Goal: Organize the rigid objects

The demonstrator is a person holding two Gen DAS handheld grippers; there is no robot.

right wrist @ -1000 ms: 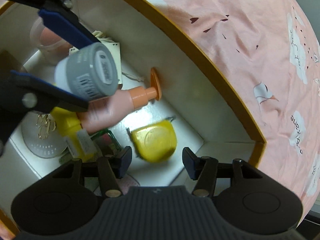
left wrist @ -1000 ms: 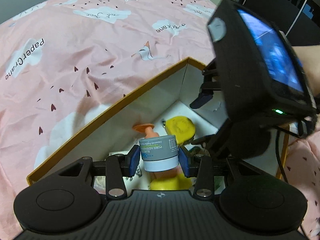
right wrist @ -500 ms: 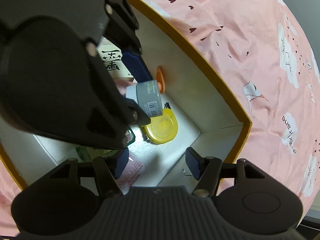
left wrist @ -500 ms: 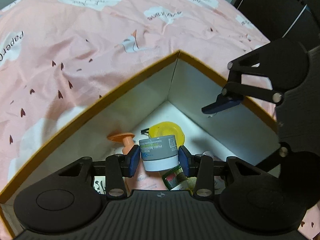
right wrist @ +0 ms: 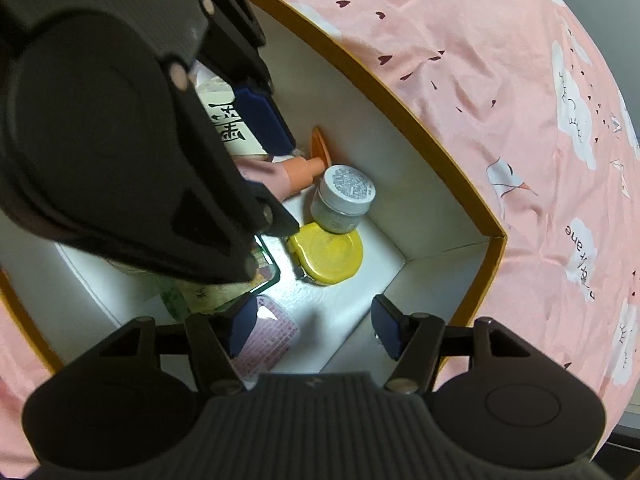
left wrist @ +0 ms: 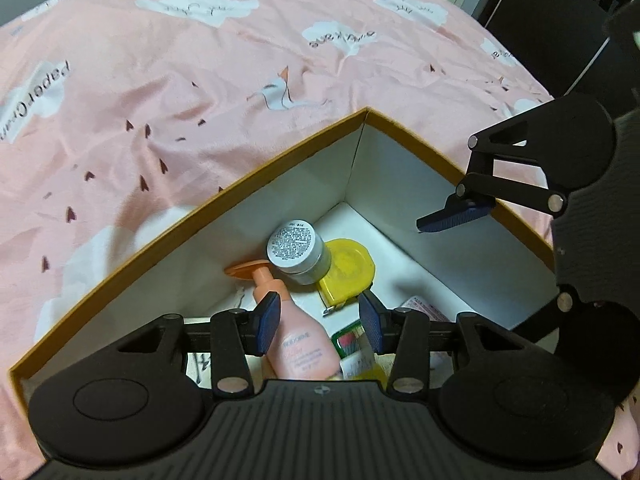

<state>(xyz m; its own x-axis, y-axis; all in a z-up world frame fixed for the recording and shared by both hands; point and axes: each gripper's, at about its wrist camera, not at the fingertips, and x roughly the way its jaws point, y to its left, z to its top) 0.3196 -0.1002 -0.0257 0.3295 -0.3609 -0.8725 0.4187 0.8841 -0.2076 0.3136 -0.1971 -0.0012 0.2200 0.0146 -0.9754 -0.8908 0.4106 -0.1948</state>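
A small grey jar [left wrist: 298, 250] lies in the far corner of the orange-rimmed white box [left wrist: 280, 160], leaning on the round yellow case [left wrist: 348, 270] and next to the pink pump bottle [left wrist: 298, 332]. My left gripper [left wrist: 319, 323] is open and empty above the box, just short of the jar. The jar [right wrist: 343, 199], yellow case [right wrist: 328, 255] and bottle neck [right wrist: 298, 170] also show in the right wrist view. My right gripper [right wrist: 314, 330] is open and empty over the box's near corner, with the left gripper's body [right wrist: 120, 128] in front of it.
The box [right wrist: 440, 152] sits on a pink bedspread [left wrist: 200, 80] with cloud prints. It also holds a printed white carton [right wrist: 228, 128], a green-edged packet [right wrist: 264, 268] and a pink sachet [right wrist: 272, 336]. Dark furniture [left wrist: 560, 20] stands beyond the bed at right.
My left gripper has opened and let go of the grey jar, which dropped into the box corner onto the yellow case. The right gripper stays open.
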